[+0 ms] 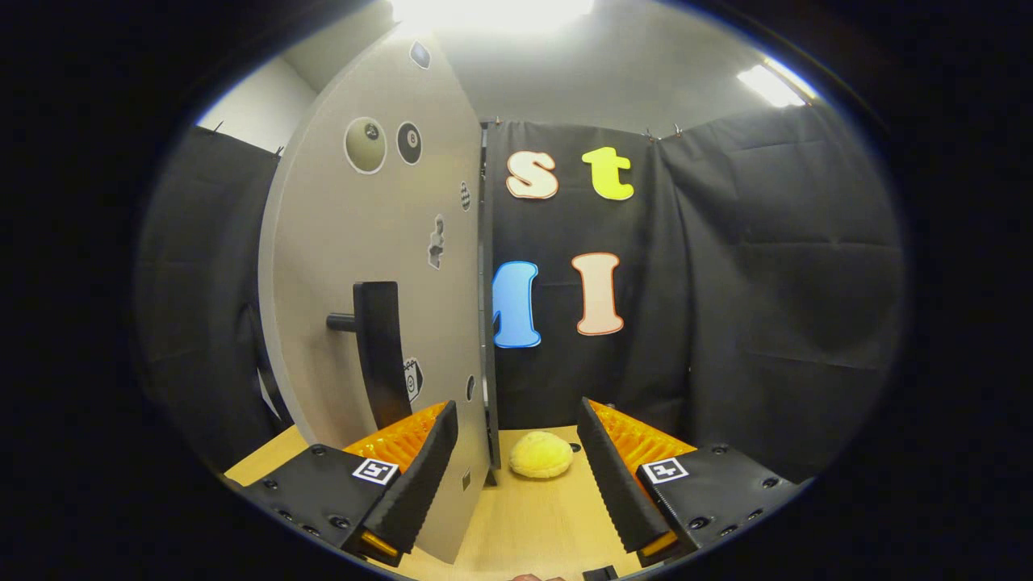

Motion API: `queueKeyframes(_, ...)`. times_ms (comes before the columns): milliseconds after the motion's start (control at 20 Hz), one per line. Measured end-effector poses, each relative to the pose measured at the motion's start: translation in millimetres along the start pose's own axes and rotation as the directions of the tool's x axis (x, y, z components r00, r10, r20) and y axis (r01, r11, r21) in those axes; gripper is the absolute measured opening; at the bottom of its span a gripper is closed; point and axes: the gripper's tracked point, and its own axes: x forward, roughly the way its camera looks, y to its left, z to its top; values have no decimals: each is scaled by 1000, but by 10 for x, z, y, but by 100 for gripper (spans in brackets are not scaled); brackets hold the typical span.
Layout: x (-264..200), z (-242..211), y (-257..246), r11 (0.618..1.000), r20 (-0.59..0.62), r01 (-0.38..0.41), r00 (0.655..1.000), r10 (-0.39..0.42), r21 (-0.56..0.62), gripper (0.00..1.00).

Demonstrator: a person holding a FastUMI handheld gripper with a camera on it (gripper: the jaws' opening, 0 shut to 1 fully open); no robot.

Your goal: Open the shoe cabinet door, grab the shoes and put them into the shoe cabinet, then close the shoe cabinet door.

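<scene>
The grey shoe cabinet door (363,274) stands swung out, nearly edge-on to me, with stickers on its face and a dark bar handle (379,355) near its lower half. My gripper (516,460) is open low over the wooden table, and the door's free edge stands between its fingers, close to the left fingertip (428,468). A fluffy yellow shoe (542,454) lies on the table just beyond the fingers, beside the door's lower edge. The cabinet's inside is hidden behind the door.
The light wooden table top (524,516) runs under the gripper to the black cloth wall behind. Bright ceiling lights sit overhead.
</scene>
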Motion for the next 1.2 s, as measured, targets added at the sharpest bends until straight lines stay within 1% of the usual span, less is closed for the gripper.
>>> queueKeyframes(200,43,2,404,1000,2,-21,1000,21,1,94)
queueKeyframes(450,166,4,853,1000,-4,-26,1000,26,8,95)
queueKeyframes(500,202,-3,963,999,-5,-36,999,36,14,95)
queueKeyframes(650,261,-35,1355,995,-20,-102,995,102,20,95)
queueKeyframes(750,258,-24,1511,993,-17,-121,993,121,9,95)
queueKeyframes(1000,217,43,1603,992,17,-123,992,123,-23,96)
queueKeyframes(1200,174,12,1597,992,13,-126,992,126,-12,96)
